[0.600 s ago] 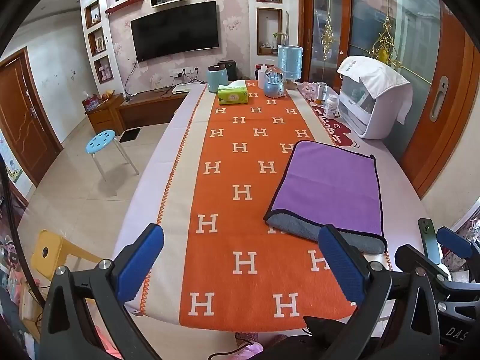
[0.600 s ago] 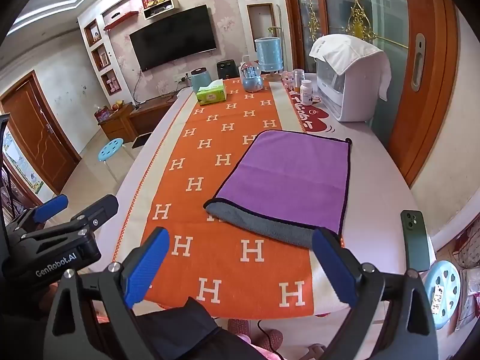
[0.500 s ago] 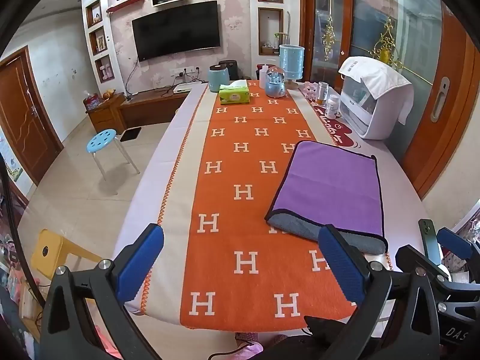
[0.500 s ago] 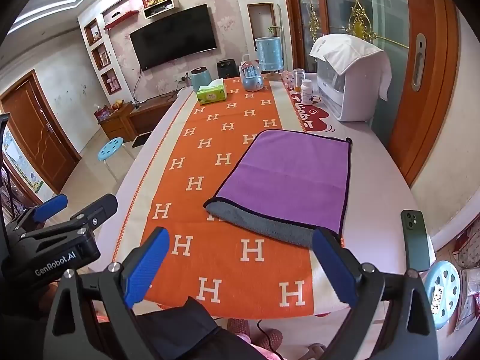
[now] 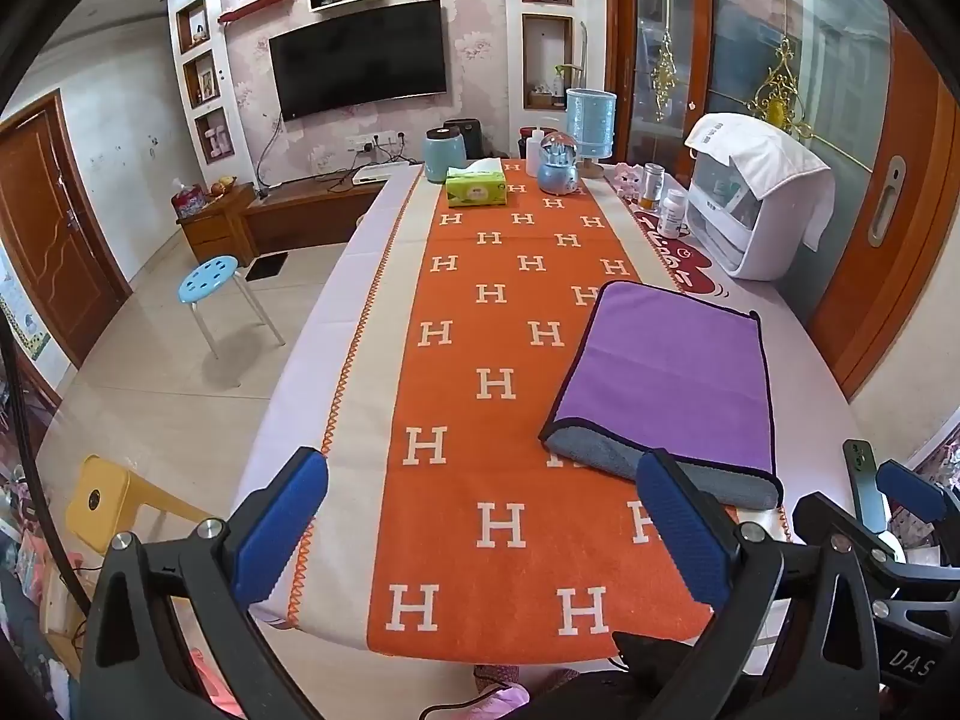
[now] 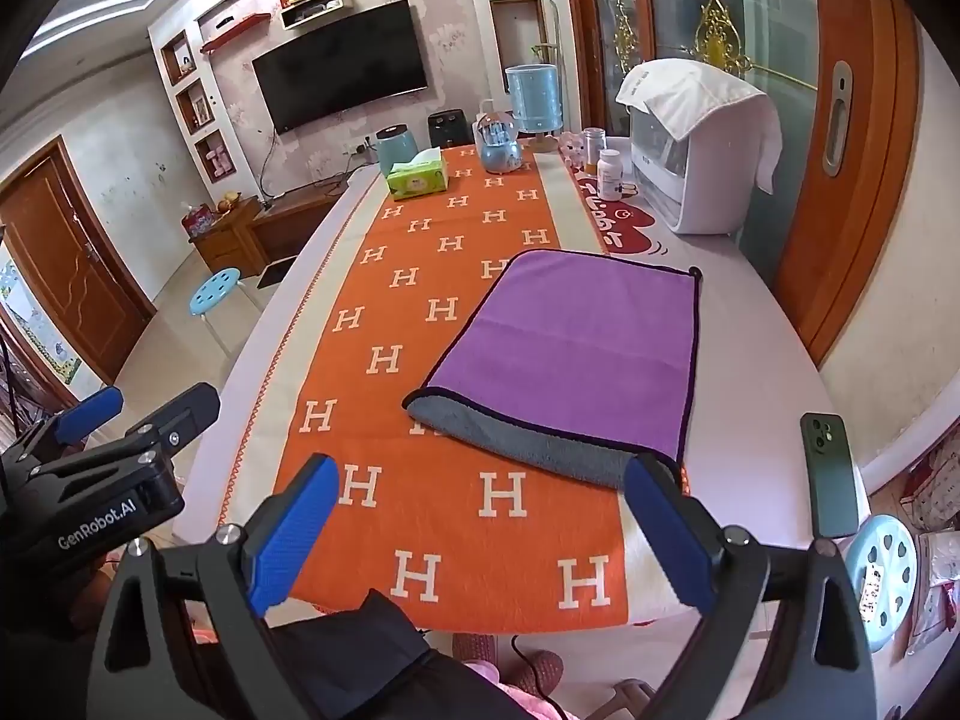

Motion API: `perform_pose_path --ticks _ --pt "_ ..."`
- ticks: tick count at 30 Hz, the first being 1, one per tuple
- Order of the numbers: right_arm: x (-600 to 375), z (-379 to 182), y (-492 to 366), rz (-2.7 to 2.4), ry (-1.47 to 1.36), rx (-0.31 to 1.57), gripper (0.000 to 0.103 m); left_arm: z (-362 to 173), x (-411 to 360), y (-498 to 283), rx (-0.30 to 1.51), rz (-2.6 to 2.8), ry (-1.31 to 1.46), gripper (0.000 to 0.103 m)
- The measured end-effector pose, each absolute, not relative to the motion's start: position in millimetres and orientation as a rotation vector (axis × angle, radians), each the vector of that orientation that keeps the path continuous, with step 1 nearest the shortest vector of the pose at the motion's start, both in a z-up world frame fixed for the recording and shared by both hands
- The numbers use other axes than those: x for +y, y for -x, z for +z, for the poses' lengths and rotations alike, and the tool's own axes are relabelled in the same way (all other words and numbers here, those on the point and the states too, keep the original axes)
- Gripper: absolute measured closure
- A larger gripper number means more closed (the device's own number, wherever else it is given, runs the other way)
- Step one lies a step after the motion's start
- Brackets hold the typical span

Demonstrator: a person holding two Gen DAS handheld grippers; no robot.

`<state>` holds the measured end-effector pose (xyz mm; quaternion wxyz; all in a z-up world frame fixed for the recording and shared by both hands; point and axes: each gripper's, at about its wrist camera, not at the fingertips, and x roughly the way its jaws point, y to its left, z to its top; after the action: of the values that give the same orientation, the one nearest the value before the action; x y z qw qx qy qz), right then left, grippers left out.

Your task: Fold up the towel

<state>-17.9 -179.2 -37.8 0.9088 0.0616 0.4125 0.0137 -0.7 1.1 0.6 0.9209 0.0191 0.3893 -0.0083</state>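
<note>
A purple towel (image 5: 672,372) with a dark border lies on the right side of the table, folded once; its grey underside shows along the near edge (image 6: 534,438). It also shows in the right wrist view (image 6: 576,330). My left gripper (image 5: 480,516) is open and empty, held above the near table edge, left of the towel. My right gripper (image 6: 480,516) is open and empty, just short of the towel's near edge. The left gripper's body shows at the left of the right wrist view (image 6: 102,480).
An orange runner (image 5: 492,324) with white H marks covers the table. A green phone (image 6: 831,474) lies at the right edge. A tissue box (image 5: 477,189), jars, bottles and a white appliance (image 5: 750,210) stand at the far end. Stools stand on the floor at left (image 5: 210,276).
</note>
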Motion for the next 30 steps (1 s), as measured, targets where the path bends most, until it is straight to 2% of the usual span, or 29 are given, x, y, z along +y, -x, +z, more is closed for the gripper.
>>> perform_pose_path --ticks 30 --pt "-170.3 -32.3 11.6 -0.07 -0.117 0.882 0.007 -14.2 15.7 -8.3 0.849 -0.065 -0.02 0.001"
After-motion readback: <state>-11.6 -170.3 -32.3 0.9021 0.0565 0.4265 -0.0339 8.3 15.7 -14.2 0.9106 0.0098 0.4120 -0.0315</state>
